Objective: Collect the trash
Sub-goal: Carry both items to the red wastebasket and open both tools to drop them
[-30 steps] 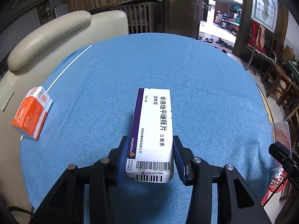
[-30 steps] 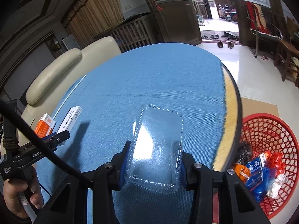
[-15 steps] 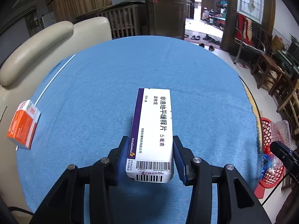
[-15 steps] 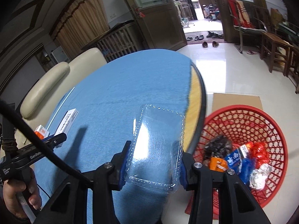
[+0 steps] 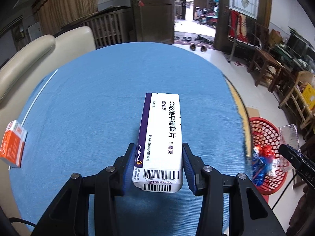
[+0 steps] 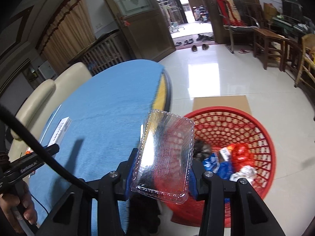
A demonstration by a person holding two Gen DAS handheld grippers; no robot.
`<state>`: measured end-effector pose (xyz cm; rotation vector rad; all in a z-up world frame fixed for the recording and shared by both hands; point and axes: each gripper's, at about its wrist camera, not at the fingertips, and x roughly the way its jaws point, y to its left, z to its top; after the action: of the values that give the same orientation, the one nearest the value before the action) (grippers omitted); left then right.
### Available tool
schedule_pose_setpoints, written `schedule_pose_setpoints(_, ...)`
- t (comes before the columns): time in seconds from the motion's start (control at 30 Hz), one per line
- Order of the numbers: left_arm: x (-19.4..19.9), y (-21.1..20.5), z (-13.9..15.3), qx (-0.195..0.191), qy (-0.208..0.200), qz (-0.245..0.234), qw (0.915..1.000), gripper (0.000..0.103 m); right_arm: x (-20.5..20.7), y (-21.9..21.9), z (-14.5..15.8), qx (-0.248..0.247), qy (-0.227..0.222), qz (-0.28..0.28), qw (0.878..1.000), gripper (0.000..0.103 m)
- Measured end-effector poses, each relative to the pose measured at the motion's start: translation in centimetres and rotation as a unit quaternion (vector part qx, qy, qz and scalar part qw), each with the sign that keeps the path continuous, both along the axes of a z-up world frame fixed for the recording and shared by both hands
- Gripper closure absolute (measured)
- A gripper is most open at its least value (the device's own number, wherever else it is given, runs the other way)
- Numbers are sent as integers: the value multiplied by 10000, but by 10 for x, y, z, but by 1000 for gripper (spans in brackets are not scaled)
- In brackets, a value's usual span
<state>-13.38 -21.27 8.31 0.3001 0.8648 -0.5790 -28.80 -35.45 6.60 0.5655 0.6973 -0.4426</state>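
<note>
Left claw (image 5: 157, 169) grips medicine box (image 5: 160, 137); right claw (image 6: 161, 174) grips clear tray (image 6: 165, 155).

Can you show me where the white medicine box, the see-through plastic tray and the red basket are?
white medicine box (image 5: 163, 137), left wrist view, on its printed top face.
see-through plastic tray (image 6: 165, 157), right wrist view, on its clear flat middle.
red basket (image 6: 263, 135), right wrist view, on its latticed right wall.

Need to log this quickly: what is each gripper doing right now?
Left gripper: closed on the white medicine box.
Right gripper: closed on the clear plastic tray.
</note>
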Motion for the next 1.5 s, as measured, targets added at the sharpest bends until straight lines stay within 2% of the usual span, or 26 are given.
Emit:
schedule_pose_setpoints(0.47,-21,-46,5,27,-17,-643,9979,56,-37,-50,-12,-140,411,-742,9963,56)
schedule_pose_setpoints(0.67,-27,-58,4,87,-1,-782,9969,56,-42,-65,-24,-74,599,-883,9943,53)
schedule_pose_setpoints(0.8,-28,-62,3,117,6,-857,9963,56,-41,-76,-32,87,740,-932,9929,41)
schedule_pose_setpoints(0.83,-28,-64,3,127,2,-872,9961,56,-40,-79,-35,172,779,-957,9922,36)
schedule_pose_setpoints(1.13,-36,-82,-2,196,38,-1035,9944,56,-60,-89,-33,209,524,-1227,9908,35)
schedule_pose_setpoints(1.5,-69,-133,-6,223,195,-1644,9860,56,-90,-104,-20,410,138,-1512,9876,35)
